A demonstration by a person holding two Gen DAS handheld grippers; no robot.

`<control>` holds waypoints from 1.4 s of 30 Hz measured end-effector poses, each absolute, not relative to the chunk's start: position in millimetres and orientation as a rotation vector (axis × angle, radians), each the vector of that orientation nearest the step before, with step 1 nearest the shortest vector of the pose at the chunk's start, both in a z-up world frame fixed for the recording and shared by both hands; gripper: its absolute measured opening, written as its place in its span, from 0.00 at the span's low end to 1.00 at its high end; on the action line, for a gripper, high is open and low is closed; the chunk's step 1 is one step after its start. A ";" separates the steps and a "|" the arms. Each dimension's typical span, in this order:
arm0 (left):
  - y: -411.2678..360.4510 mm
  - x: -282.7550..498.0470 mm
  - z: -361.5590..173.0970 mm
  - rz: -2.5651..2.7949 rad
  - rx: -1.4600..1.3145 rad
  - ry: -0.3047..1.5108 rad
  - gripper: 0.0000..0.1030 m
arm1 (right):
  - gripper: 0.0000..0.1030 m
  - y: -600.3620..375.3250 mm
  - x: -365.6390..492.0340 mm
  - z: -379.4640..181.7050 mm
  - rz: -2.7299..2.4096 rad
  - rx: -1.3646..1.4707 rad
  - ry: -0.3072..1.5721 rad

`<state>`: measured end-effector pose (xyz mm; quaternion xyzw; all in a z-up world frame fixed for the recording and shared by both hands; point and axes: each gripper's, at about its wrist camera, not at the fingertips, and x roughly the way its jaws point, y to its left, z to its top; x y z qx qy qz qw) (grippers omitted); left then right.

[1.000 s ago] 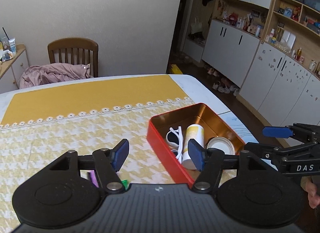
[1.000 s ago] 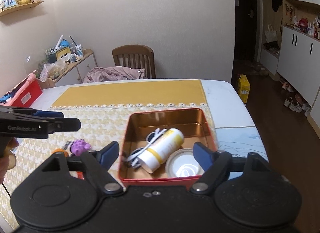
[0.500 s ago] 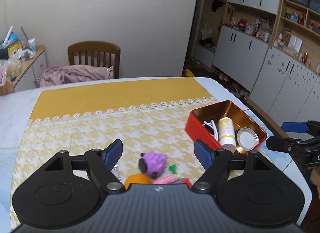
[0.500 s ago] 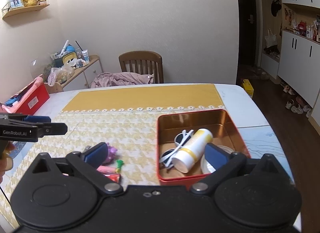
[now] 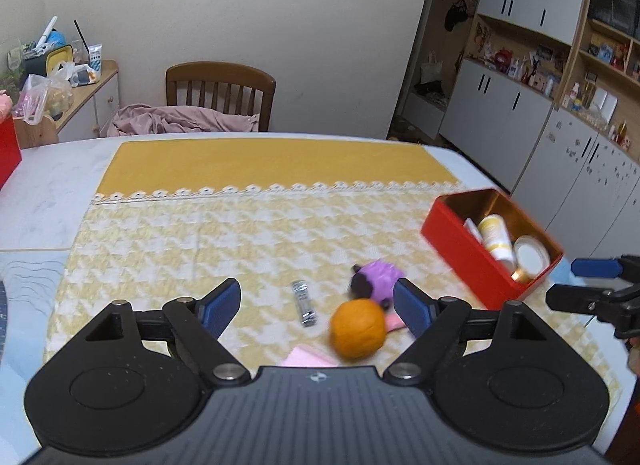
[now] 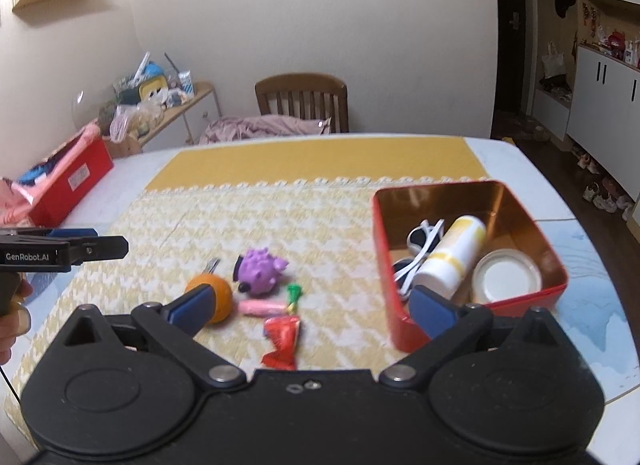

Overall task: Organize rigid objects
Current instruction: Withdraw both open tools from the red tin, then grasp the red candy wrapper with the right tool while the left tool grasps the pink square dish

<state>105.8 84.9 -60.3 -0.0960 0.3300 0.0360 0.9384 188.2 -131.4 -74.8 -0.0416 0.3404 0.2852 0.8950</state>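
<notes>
Tin [image 6: 460, 201] at my 2 o'clock already holds sunglasses [image 6: 420, 243], a bottle [image 6: 450, 255] and a lid [image 6: 506, 277]. I judge the job part done: orange ball [image 6: 216, 297], purple toy [image 6: 262, 265], pink stick [image 6: 262, 307], red wrapper [image 6: 282, 339] and clipper [image 5: 304, 303] lie loose at 12. Left gripper [image 5: 316, 303] is opening, nothing between; right gripper [image 6: 310, 305] stands wide, empty. Left gripper's side reads "GenRobot.AI".

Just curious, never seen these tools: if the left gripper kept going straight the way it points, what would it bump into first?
Probably the orange ball, lying low between the opening, empty jaws of the left gripper; depth is hard to judge.
</notes>
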 end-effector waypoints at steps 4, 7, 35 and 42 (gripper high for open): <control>90.5 101.3 -75.1 0.048 -0.166 0.691 0.81 | 1.00 -116.6 184.2 -83.7 0.589 -0.109 0.730; 88.6 98.8 -87.1 0.001 -0.125 0.699 0.81 | 1.00 -107.4 184.1 -91.0 0.582 -0.127 0.750; 65.8 115.8 -167.0 -0.008 0.018 0.798 0.81 | 0.70 -63.0 219.5 -159.4 0.550 -0.236 0.925; 64.1 116.7 -166.9 0.001 0.013 0.791 0.69 | 0.54 -62.7 220.6 -164.0 0.568 -0.238 0.939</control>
